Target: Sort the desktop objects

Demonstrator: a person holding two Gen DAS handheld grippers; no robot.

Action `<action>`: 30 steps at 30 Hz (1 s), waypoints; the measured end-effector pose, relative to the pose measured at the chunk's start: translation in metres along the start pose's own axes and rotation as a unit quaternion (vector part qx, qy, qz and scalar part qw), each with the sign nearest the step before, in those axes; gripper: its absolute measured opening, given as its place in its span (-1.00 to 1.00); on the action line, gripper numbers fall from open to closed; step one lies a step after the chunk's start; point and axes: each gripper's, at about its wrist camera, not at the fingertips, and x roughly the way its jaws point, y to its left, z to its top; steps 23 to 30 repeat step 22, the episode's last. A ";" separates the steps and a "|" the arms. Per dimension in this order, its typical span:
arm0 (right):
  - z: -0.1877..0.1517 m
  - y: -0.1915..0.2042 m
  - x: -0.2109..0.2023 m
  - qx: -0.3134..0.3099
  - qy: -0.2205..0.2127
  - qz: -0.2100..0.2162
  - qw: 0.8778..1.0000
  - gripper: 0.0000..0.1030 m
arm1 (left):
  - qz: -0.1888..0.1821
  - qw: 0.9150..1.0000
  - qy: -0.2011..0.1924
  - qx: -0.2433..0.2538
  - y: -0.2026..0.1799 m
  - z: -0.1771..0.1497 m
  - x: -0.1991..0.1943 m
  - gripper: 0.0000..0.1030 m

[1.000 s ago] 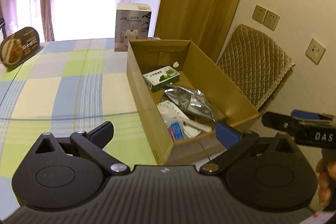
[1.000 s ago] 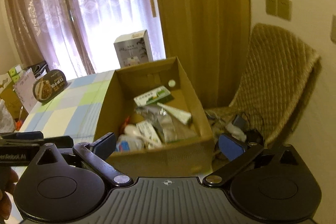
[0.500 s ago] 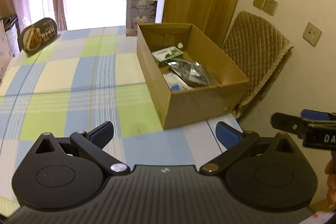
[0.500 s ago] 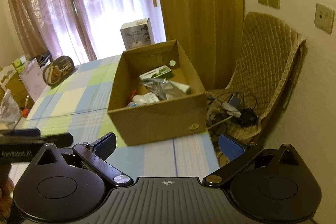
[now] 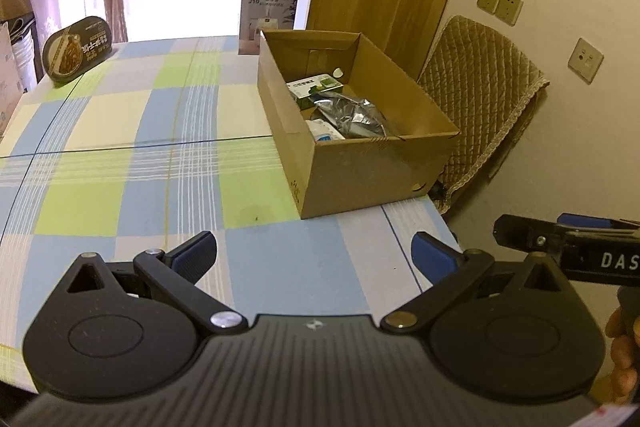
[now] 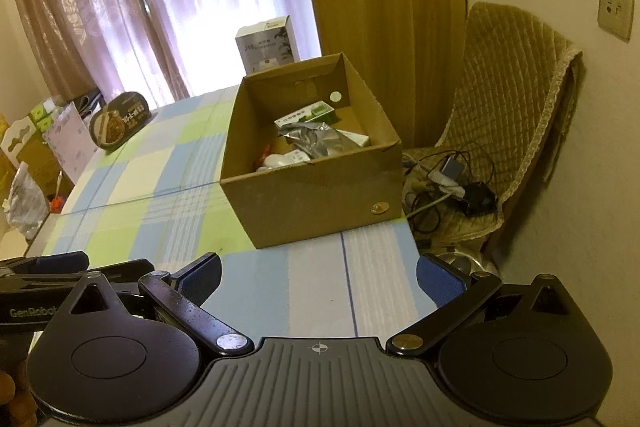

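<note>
An open cardboard box (image 5: 360,183) (image 6: 316,195) stands on the checked tablecloth near the table's right edge. Inside lie a green-and-white carton (image 5: 316,87) (image 6: 306,114), a crumpled silver foil bag (image 5: 352,115) (image 6: 316,139) and several small white packets. My left gripper (image 5: 314,255) hangs open and empty over the near part of the table, well short of the box. My right gripper (image 6: 318,277) is also open and empty, level with the left one. Each gripper shows at the edge of the other's view, held by a hand.
A dark oval food tray (image 5: 76,49) (image 6: 120,121) leans at the table's far left. A white product box (image 5: 268,17) (image 6: 266,43) stands behind the cardboard box. A quilted chair (image 5: 476,107) (image 6: 504,131) with cables and chargers (image 6: 452,183) sits right of the table by the wall.
Both grippers have pulled back and up from the box, which now looks smaller and farther away. Both stay open and empty.
</note>
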 end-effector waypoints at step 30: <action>-0.001 0.008 0.004 -0.008 0.007 -0.004 1.000 0.96 | 0.001 1.000 0.006 -0.002 0.009 0.001 0.011 0.98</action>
